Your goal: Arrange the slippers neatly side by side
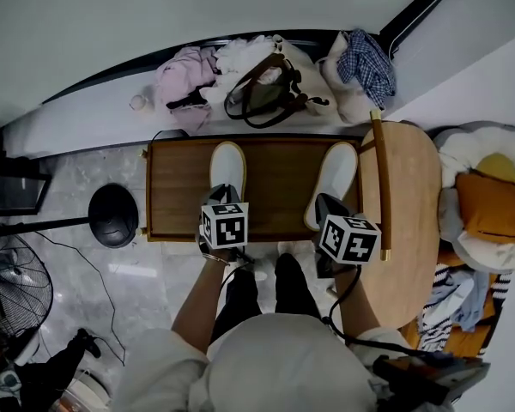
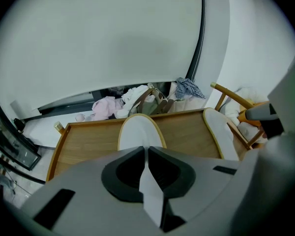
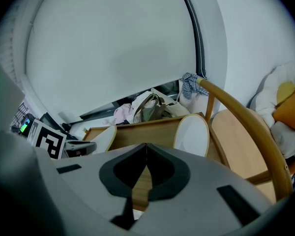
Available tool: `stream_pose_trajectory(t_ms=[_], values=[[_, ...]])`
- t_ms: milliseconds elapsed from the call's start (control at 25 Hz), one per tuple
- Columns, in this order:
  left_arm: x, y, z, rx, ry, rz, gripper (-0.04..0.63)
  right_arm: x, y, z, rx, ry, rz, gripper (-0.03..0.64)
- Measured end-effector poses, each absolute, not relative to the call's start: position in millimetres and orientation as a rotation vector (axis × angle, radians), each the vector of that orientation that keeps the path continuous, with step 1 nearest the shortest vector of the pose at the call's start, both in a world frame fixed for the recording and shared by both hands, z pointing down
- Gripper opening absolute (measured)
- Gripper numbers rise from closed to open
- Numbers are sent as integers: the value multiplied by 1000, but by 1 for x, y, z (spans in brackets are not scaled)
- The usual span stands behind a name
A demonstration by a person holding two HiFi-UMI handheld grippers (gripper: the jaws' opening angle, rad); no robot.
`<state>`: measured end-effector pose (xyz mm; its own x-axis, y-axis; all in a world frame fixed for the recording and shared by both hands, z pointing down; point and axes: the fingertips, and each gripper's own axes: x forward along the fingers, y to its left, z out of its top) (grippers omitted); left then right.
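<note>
White left slipper [image 1: 227,166] lying on a wooden table [image 1: 180,191], directly ahead of the left gripper [image 2: 146,149], jaws pressed together on nothing, right slipper [image 1: 337,177] well apart on the same table, ahead and slightly right of the right gripper [image 3: 146,147], likewise closed and empty

Two white slippers with tan edging, left slipper [image 1: 227,168] and right slipper [image 1: 335,181], soles down, well apart on wooden tray [image 1: 179,197], right one angled.

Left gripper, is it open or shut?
Shut. The left gripper shows its jaws meeting at the tips, nothing between them; the slipper lies beyond, on the wooden table.
</note>
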<state>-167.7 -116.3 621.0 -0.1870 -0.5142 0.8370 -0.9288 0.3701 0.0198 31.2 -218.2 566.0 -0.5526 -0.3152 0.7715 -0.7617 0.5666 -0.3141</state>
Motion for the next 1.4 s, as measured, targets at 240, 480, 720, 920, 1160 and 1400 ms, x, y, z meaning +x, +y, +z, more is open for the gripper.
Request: stream_pose_trajectory(t_ms=[240, 480, 720, 920, 1160, 1400], values=[[-166, -120, 630, 1260, -1816, 669, 37, 30, -217, 574, 848, -2112, 866, 34], [-164, -121, 638, 1254, -1800, 653, 37, 28, -218, 577, 837, -2103, 858, 34], [-163, -121, 644, 1236, -1786, 618, 37, 29, -219, 580, 831, -2095, 854, 34], [-163, -121, 648, 1234, -1778, 596, 37, 33, -217, 583, 835, -2084, 855, 34], [-163, -122, 650, 1241, -1772, 600, 37, 39, -217, 586, 849, -2073, 862, 34], [-161, -122, 649, 1251, -1771, 592, 49, 42, -216, 587, 853, -2070, 868, 34]])
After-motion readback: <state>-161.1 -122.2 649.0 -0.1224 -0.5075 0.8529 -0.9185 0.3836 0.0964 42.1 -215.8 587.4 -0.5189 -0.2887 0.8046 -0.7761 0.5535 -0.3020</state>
